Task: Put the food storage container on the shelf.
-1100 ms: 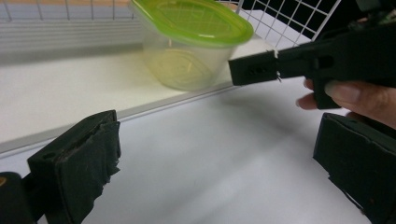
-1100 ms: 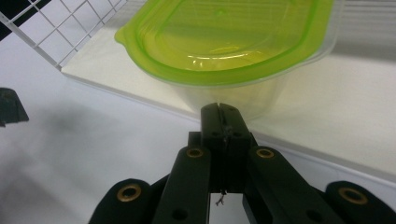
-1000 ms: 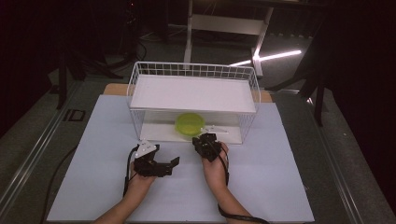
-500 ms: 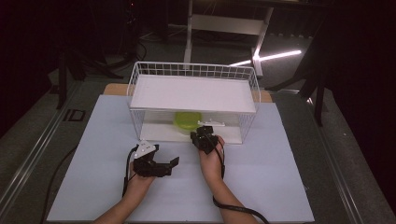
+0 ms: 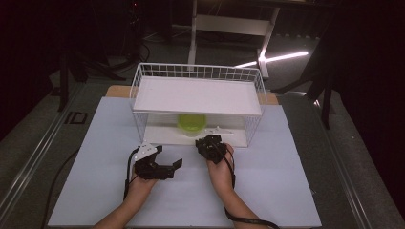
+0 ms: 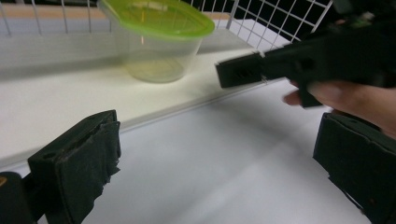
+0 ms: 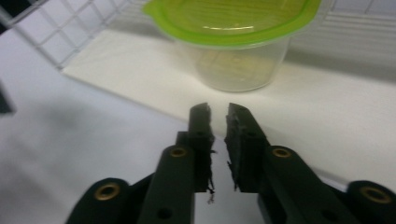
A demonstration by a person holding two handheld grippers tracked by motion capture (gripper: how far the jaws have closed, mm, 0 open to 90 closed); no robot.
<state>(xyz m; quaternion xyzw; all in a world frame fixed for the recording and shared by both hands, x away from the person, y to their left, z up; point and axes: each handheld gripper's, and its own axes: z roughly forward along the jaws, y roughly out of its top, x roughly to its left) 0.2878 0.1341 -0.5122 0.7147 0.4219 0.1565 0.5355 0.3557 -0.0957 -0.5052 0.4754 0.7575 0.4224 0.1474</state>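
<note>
A clear plastic tub with a green lid (image 5: pixel 192 123) stands on the lower shelf of a white wire rack (image 5: pixel 198 95). My right gripper (image 5: pixel 206 141) points at the tub (image 7: pixel 233 42) from just in front of the shelf edge. Its jaws (image 7: pixel 218 109) have just been opening and stand a narrow gap apart with nothing between them. My left gripper (image 5: pixel 174 164) rests on the white table to the left, angled toward the right hand. It is wide open (image 6: pixel 219 135) and empty. In the left gripper view the tub (image 6: pixel 156 37) is ahead and the right gripper (image 6: pixel 238 70) is at the right.
The rack has a flat white top shelf and wire sides, with its open front facing me. The white tabletop (image 5: pixel 286 181) spreads around both hands. A cable (image 5: pixel 248 220) trails from the right wrist. Dark floor and stands lie behind the table.
The right gripper has edged a little closer to the rack's front, and its jaws have parted slightly. The left hand has stayed where it was.
</note>
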